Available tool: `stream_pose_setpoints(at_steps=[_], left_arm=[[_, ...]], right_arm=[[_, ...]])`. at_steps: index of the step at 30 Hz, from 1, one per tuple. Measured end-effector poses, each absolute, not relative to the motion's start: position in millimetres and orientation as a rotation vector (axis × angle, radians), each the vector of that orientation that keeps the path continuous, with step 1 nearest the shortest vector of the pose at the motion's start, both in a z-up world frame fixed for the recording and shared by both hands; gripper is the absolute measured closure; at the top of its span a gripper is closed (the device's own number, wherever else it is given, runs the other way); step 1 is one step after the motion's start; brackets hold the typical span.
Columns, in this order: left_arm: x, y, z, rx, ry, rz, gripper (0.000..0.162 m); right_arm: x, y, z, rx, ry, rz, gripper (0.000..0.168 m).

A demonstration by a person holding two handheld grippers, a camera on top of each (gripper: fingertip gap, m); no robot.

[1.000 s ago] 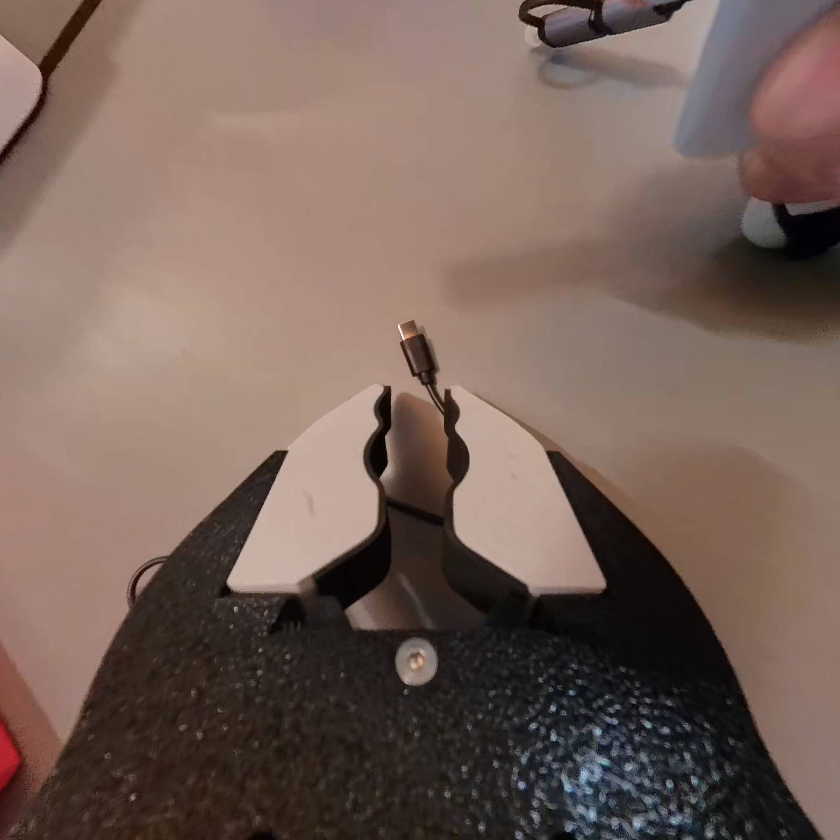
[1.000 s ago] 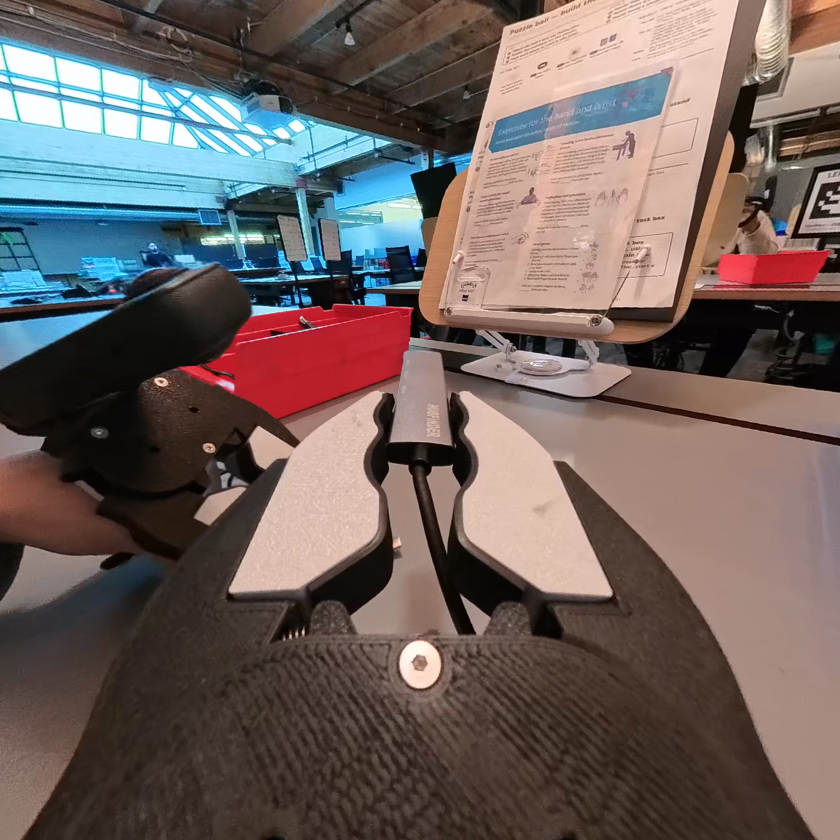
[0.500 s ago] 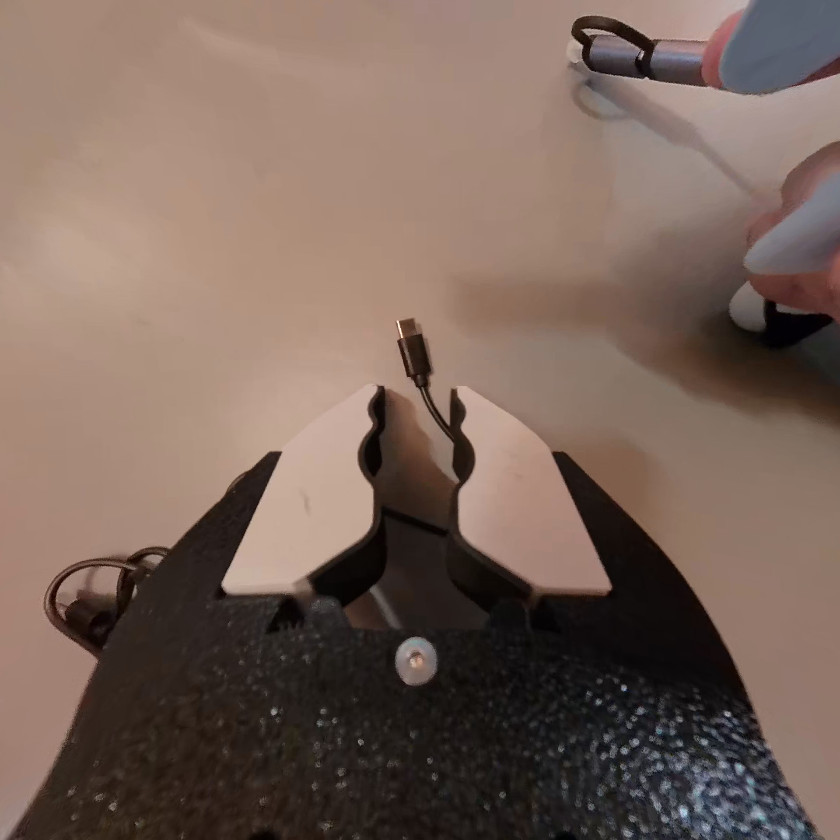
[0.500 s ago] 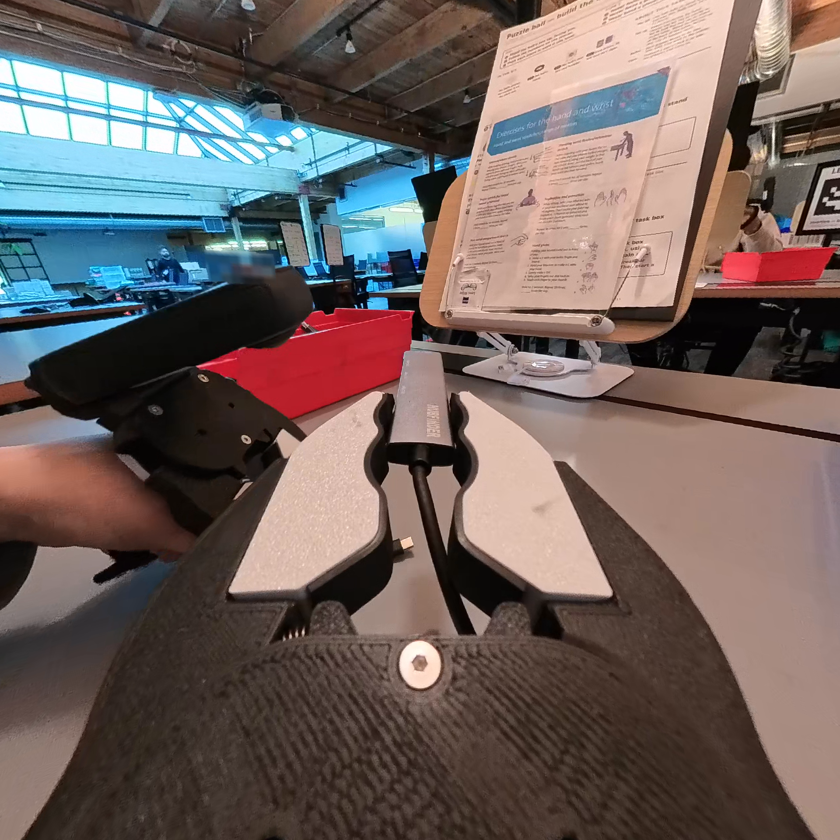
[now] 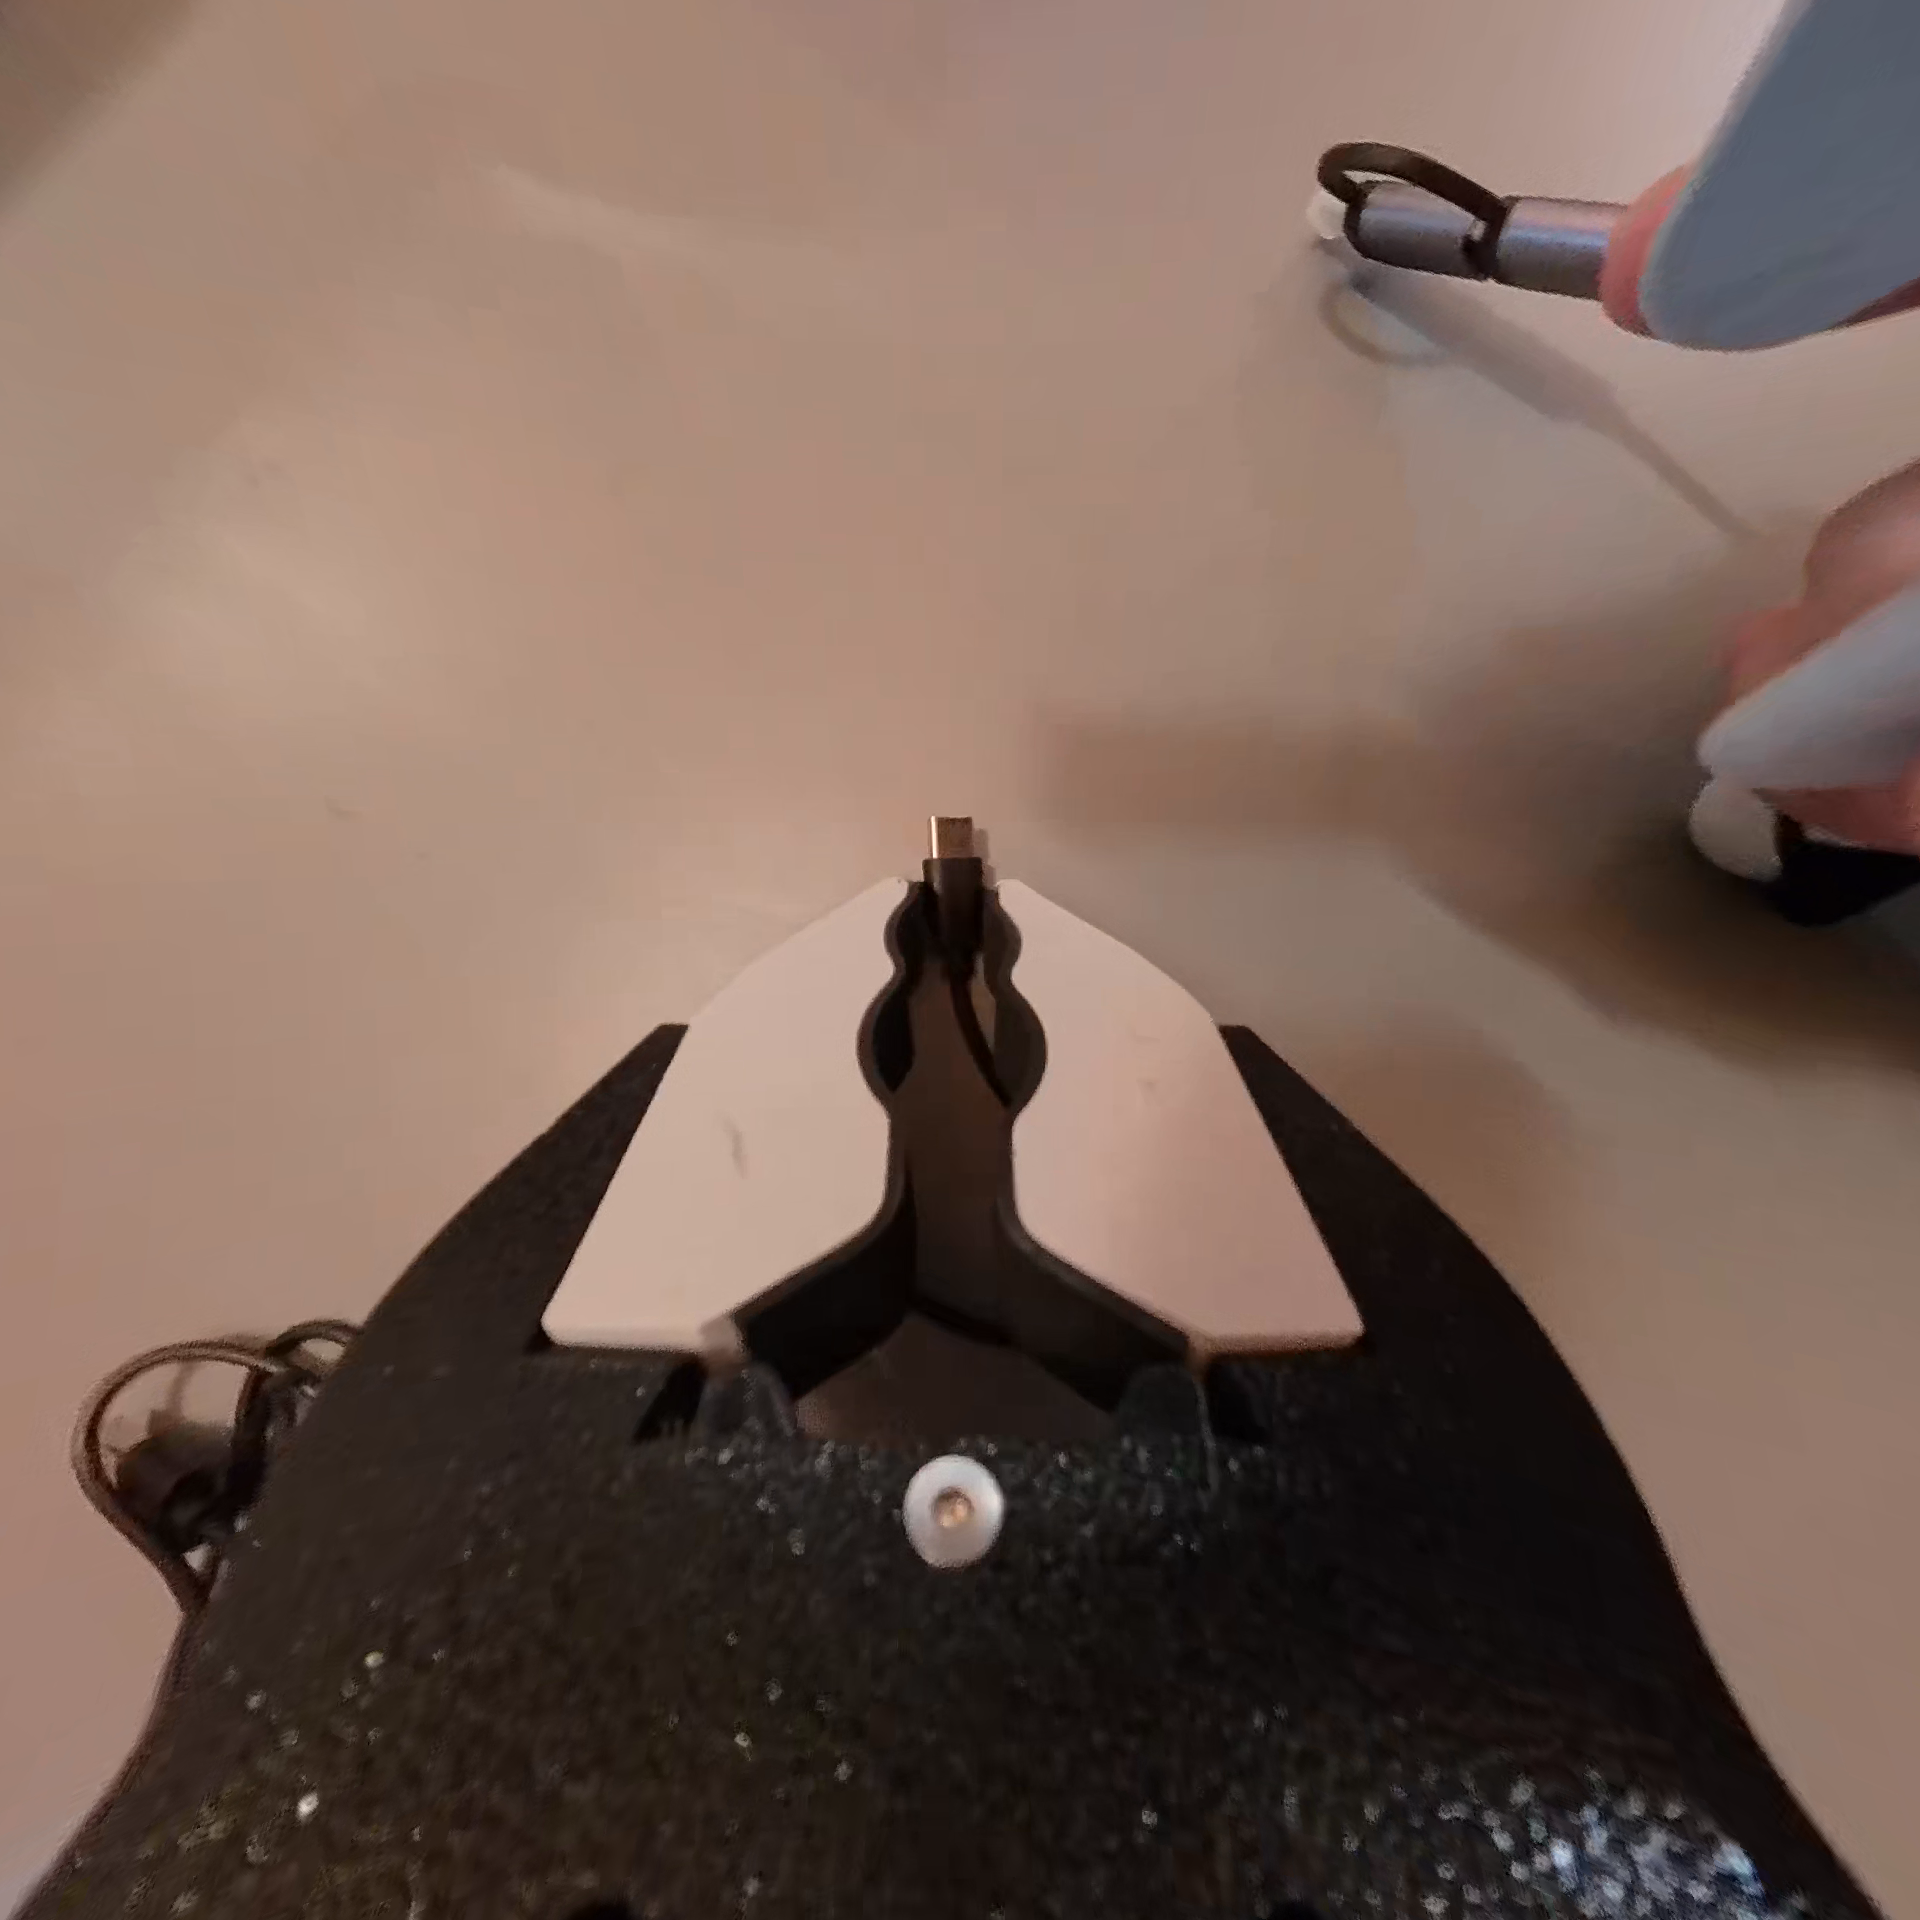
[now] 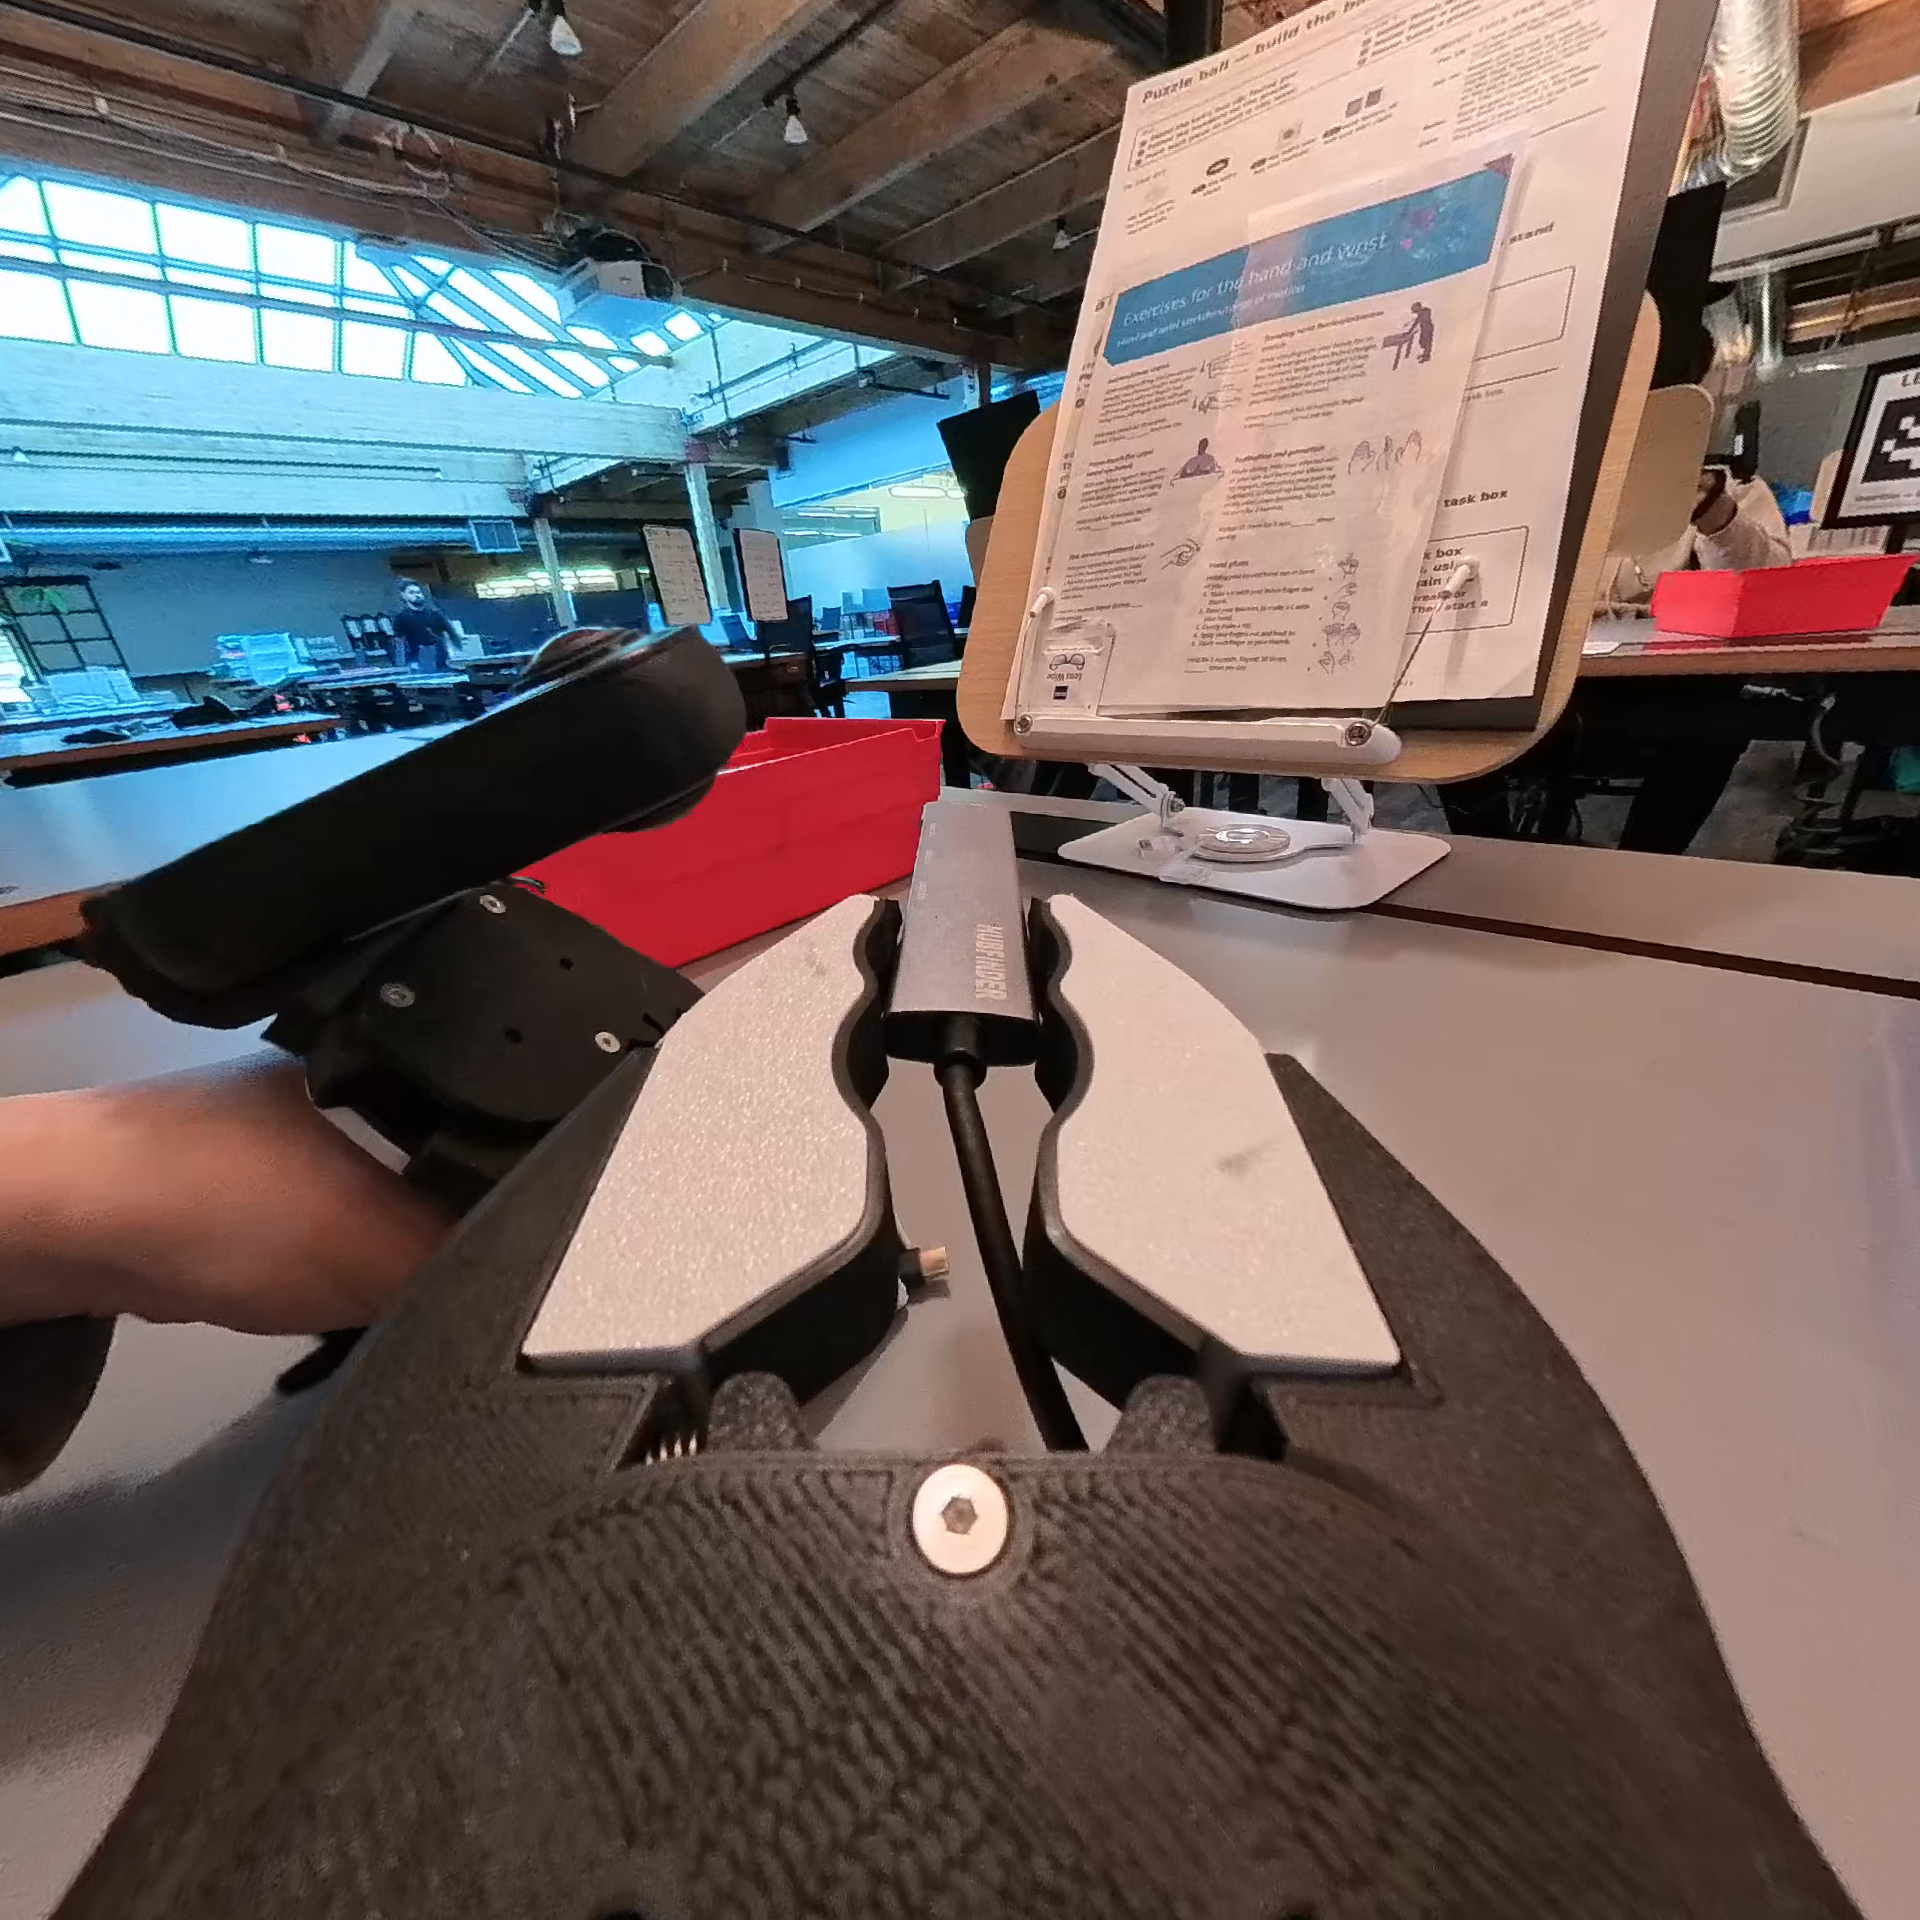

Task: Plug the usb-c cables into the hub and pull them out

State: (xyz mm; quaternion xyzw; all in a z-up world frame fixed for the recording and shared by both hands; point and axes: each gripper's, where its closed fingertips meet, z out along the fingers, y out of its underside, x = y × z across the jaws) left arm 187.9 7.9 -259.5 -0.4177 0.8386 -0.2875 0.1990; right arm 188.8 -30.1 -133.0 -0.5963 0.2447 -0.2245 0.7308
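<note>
Left gripper now clamped on usb-c plug — hub in right gripper.

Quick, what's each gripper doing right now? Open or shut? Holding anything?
Left gripper: shut on the usb-c cable plug, metal tip poking out front.
Right gripper: shut on the grey hub, its black cord trailing back.

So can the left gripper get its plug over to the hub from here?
Probably yes. The left gripper pinches the USB-C plug, the right gripper holds the hub up, and only bare table lies between.
</note>
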Motion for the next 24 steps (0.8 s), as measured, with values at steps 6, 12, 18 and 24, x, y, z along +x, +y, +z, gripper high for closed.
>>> stream_pose_setpoints(at_steps=[6, 12, 18, 24], left_arm=[[179, 16, -259, -1.040, 2.395, -0.887, 0.152], [149, 25, -238, -1.139, 2.522, -1.057, 0.153], [142, 27, -182, -1.314, 2.488, -1.347, 0.153], [147, 23, -162, -1.403, 2.438, -1.404, 0.153]], right_arm=[[187, -27, -134, -1.328, 0.522, -0.511, 0.143], [182, -16, -138, -1.404, 0.461, -0.567, 0.143], [174, -8, -139, -1.436, 0.394, -0.597, 0.143], [171, -6, -139, -1.442, 0.367, -0.598, 0.143]])
